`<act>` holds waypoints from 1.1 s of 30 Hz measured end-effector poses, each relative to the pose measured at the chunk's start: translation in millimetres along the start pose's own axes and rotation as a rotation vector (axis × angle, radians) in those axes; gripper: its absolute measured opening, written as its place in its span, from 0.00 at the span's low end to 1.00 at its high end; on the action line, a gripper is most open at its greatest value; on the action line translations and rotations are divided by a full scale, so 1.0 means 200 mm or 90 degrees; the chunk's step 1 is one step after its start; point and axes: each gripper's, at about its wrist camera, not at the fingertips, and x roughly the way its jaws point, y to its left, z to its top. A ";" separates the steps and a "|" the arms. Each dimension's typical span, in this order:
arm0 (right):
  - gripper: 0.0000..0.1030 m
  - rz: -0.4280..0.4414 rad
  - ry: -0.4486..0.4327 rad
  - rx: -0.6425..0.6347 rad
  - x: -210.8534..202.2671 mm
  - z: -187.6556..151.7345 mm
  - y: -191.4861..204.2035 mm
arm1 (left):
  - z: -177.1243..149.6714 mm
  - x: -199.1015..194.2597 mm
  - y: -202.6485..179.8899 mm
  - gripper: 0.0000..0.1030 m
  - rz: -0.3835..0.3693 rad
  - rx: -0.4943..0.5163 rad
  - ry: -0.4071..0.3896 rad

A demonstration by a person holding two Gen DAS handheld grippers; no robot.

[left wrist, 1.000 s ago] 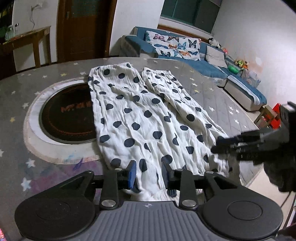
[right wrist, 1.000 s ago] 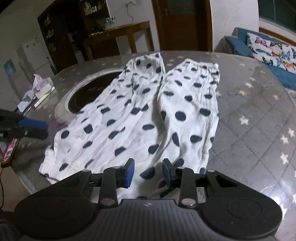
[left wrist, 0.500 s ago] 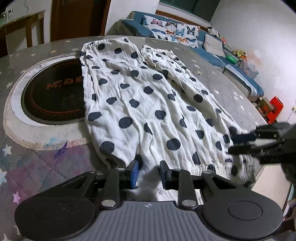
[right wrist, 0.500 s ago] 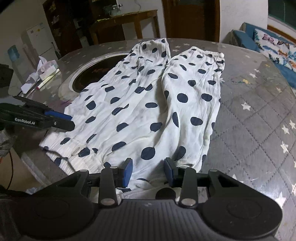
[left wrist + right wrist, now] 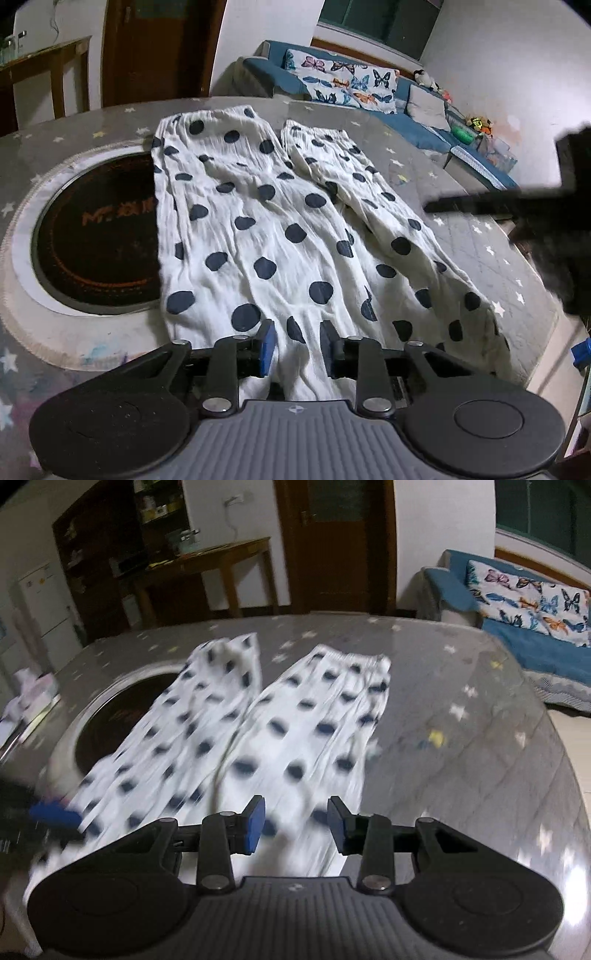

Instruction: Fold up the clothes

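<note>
White trousers with dark blue dots [image 5: 280,236] lie flat on the round table, legs pointing away, waist end at the near edge. My left gripper [image 5: 297,349] is open above the waist end, cloth showing between its blue pads without being pinched. My right gripper [image 5: 296,825] is open above the waist end of the trousers [image 5: 295,738], which look blurred in the right wrist view. The right gripper also appears at the right in the left wrist view [image 5: 480,203], raised over the table. The left gripper's blue tip shows at the left in the right wrist view [image 5: 55,812].
The grey star-patterned table [image 5: 461,236] has a round black inset hob [image 5: 96,240] left of the trousers. A blue sofa with butterfly cushions [image 5: 351,85] stands beyond. A wooden side table [image 5: 207,572] and a door [image 5: 332,542] stand behind. Tissues [image 5: 33,694] lie at the table's left.
Both grippers have lifted and pulled back from the waist end. The right gripper moves fast, blurring its view, and now sits higher in the left wrist view.
</note>
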 end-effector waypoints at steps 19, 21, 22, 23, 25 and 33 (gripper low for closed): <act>0.19 -0.076 -0.005 0.078 0.75 0.45 -0.38 | -0.01 0.08 0.01 0.53 -0.004 0.002 -0.020; 0.06 -0.093 -0.008 0.065 0.75 0.45 -0.38 | -0.01 0.08 0.02 0.53 -0.004 -0.001 -0.021; 0.04 -0.101 -0.010 0.059 0.75 0.45 -0.38 | -0.01 0.08 0.02 0.53 -0.004 -0.002 -0.022; 0.03 -0.110 -0.012 0.052 0.76 0.45 -0.38 | -0.01 0.08 0.03 0.53 -0.004 -0.002 -0.023; 0.02 -0.153 -0.013 0.045 0.74 0.45 -0.41 | -0.01 0.08 0.02 0.53 -0.002 0.000 -0.025; 0.05 -0.273 0.012 0.056 0.65 0.40 -0.60 | -0.03 0.08 0.02 0.53 0.001 0.005 -0.033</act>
